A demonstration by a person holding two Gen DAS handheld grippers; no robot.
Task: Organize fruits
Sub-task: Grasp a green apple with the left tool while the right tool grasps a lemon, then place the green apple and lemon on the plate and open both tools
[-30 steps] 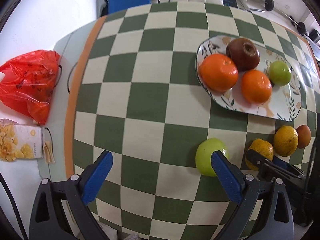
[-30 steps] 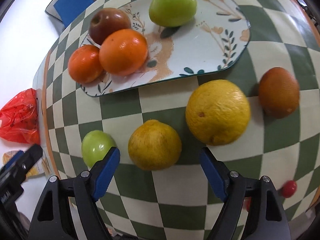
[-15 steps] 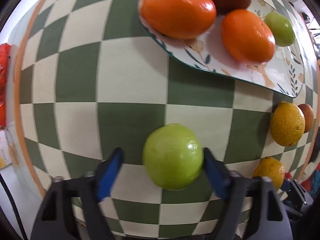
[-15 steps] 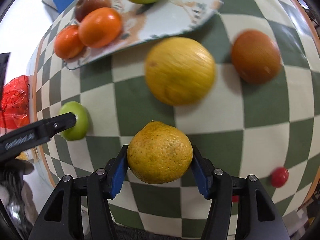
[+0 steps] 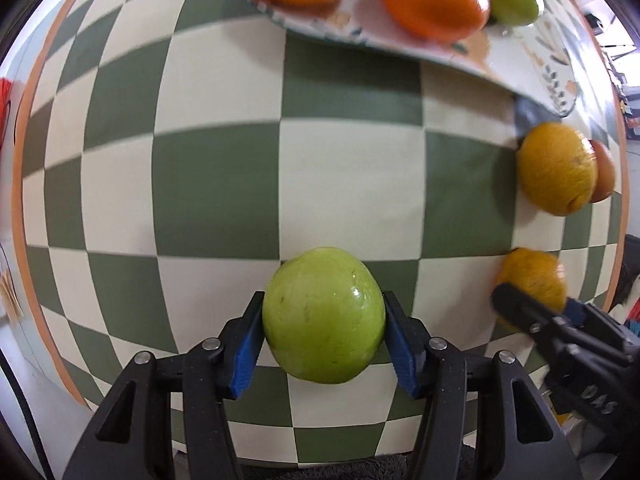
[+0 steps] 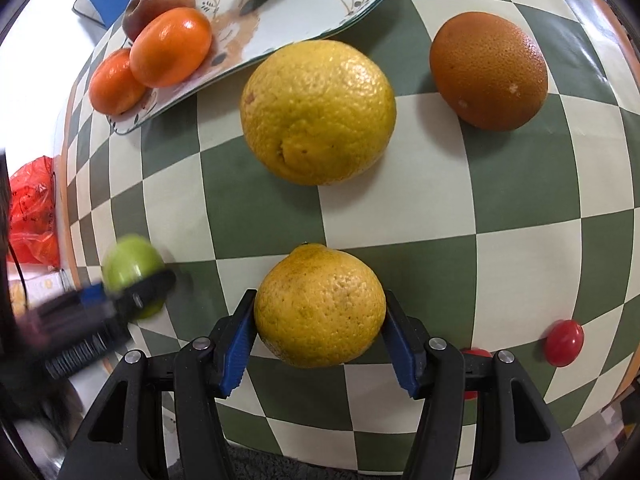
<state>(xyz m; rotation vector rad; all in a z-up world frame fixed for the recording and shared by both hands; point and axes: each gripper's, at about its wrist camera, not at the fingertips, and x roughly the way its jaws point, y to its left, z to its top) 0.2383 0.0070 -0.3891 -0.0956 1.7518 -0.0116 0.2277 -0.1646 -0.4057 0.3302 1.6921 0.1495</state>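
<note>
Left gripper point(image 5: 323, 342): blue pads clamped on either side of green apple point(image 5: 323, 315), black fingers reaching forward from near edge of view, level with each other
Right gripper point(image 6: 318, 338): blue pads pressed against both flanks of small yellow citrus point(image 6: 319, 305), same forward reach
Two grippers side by side, near each other; right one blurred at right edge of left wrist view, left one blurred at left edge of right wrist view

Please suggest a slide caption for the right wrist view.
Right hand-held gripper clamps a yellow orange near the fruit plate.
</note>
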